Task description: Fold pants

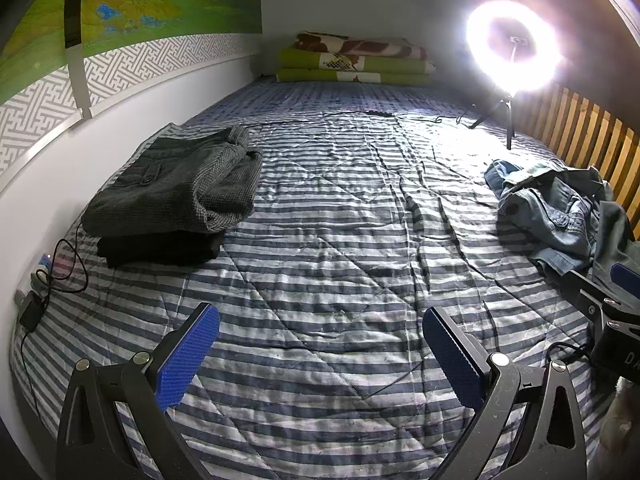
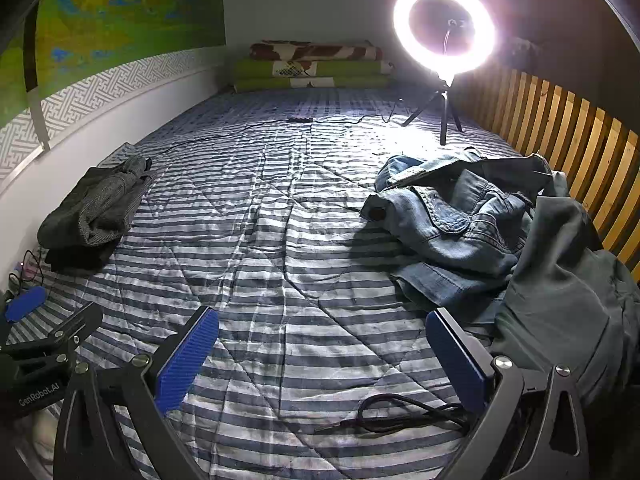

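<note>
Both grippers, left [image 1: 320,354] & right [image 2: 322,354], hung spread wide w/ nothing between the pads, over the striped quilt [image 1: 340,220]. Unfolded jeans [image 2: 452,232] lay crumpled near the slatted rail [image 2: 560,140], beside grey-green pants [image 2: 568,292]; folded stack [image 1: 176,192] sat by the wall

Bed covered by striped quilt [image 1: 320,240]. Lit ring light [image 2: 444,28] on tripod near far right edge. Folded blankets [image 1: 354,60] stacked at far edge against the wall. Black cable [image 2: 400,412] loops at near edge. Charger and cords [image 1: 40,292] at near left corner.
</note>
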Available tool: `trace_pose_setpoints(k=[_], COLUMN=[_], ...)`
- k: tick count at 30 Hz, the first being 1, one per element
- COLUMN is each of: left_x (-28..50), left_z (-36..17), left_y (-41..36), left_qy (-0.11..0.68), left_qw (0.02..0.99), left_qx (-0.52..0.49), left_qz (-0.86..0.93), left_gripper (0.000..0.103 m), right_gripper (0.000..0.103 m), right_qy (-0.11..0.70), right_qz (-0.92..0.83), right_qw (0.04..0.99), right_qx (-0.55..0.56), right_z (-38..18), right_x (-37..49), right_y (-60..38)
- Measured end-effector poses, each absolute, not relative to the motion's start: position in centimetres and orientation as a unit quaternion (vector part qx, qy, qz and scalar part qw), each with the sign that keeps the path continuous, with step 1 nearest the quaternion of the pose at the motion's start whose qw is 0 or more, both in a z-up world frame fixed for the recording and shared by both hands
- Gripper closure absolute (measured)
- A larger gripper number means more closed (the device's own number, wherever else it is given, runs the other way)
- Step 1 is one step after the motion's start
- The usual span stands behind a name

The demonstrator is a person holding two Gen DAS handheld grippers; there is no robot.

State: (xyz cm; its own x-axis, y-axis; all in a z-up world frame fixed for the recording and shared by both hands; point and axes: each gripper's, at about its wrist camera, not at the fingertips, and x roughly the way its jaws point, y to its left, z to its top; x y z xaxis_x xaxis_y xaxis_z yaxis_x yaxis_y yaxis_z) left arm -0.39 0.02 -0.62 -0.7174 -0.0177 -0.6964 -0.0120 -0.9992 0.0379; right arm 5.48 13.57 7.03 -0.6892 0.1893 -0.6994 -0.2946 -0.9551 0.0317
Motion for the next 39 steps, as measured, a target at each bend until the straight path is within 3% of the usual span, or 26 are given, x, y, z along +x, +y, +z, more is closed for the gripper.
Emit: trace_pose_setpoints(k=[39], left_x=[-0.3], left_z=[-1.03], left_y=[0.42], left_qy=[-0.025], left_qw=[-0.003], left_qx=[0.378], left_qz=[-0.926], left_gripper=[0.0], right_gripper=[0.001], right_qy=[0.072], right_qz=[0.916], right_qw=[0.131], right_qx=[-0.373], right_z=[6.9], right_x=[5.53], right_y=[13.72])
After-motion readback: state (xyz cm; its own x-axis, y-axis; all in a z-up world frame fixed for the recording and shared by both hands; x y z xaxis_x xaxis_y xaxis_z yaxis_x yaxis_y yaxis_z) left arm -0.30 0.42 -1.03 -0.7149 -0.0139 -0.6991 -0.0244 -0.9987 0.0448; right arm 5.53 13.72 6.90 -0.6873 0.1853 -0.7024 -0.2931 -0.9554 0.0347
